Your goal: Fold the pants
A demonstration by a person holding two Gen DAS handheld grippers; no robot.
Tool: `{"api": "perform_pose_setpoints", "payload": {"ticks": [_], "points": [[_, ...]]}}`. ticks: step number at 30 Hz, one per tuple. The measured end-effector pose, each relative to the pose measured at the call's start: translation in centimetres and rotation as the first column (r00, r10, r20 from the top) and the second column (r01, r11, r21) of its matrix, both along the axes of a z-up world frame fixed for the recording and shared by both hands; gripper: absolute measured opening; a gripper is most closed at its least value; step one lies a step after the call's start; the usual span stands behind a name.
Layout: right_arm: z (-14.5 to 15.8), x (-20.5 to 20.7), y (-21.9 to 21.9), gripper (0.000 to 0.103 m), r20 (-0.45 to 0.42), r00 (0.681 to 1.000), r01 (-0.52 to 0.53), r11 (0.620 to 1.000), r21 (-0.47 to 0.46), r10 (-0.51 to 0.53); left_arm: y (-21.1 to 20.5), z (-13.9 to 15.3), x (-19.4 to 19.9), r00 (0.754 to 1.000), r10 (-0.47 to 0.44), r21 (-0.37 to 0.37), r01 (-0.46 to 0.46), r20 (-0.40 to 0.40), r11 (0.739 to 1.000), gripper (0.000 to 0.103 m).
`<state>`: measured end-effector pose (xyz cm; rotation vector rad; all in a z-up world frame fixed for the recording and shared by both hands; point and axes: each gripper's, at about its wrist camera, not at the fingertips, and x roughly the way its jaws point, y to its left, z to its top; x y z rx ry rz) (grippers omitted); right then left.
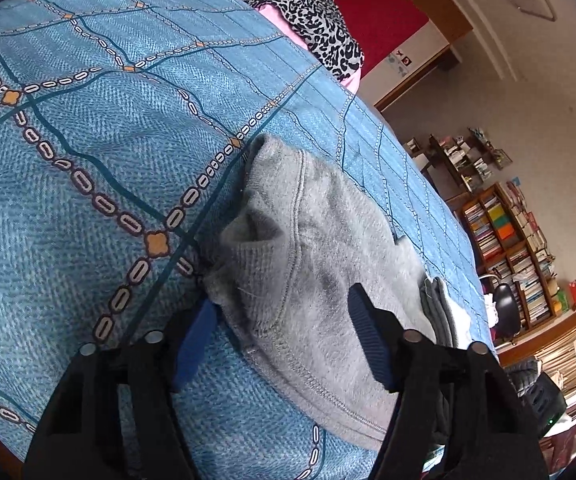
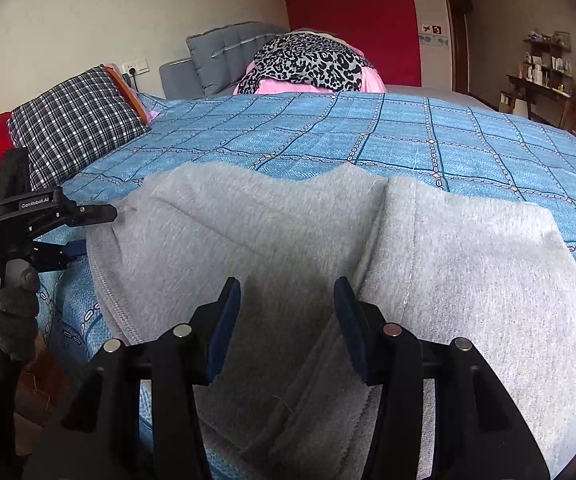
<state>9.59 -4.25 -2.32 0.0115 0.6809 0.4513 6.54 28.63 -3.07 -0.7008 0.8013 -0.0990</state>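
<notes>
Grey fleece pants (image 2: pixel 288 240) lie folded in layers on a blue patterned bedspread (image 2: pixel 408 136). In the left wrist view the pants (image 1: pixel 308 256) show their bunched end and stitched hems. My left gripper (image 1: pixel 283 300) is open, its blue-padded fingers straddling that end, one finger at the fabric's edge. It also shows in the right wrist view (image 2: pixel 83 232) at the pants' left edge, held by a gloved hand. My right gripper (image 2: pixel 285 292) is open and empty, low over the middle of the pants near the front edge.
A plaid pillow (image 2: pixel 75 124) lies at the back left of the bed. A leopard-print and pink pile (image 2: pixel 308 64) sits at the far end. Bookshelves (image 1: pixel 504 240) stand past the bed's right side. The bed edge drops off at the front left.
</notes>
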Motion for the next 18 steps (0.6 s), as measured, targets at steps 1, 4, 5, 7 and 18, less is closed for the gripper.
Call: {"api": "perform_pose_setpoints", "payload": {"ticks": [1,4,5,7,18], "points": [[0.0,-0.1,0.0,0.050,0.001,1.000,-0.002,1.000,0.001,0.002,0.1,-0.1,0.0,1.000,0.005,-0.008,-0.005,-0.003,1.000,0.051],[-0.2,-0.2,-0.4,0.050,-0.001,1.000,0.000,1.000,0.015,0.000,0.4,0.0,0.0,1.000,0.010,-0.017,-0.010,-0.007,1.000,0.045],[-0.2,-0.2,-0.5,0.050,-0.002,1.000,0.001,1.000,0.021,-0.001,0.4,0.1,-0.1,1.000,0.009,-0.021,-0.009,-0.005,1.000,0.045],[-0.2,-0.3,-0.6,0.050,0.000,1.000,0.000,1.000,0.028,0.000,0.4,0.3,-0.4,1.000,0.006,-0.026,-0.006,0.001,1.000,0.045],[-0.4,-0.4,-0.7,0.050,0.006,1.000,-0.003,0.999,0.034,0.003,0.1,1.3,-1.2,0.998,0.018,-0.045,-0.016,0.056,0.999,0.060]]}}
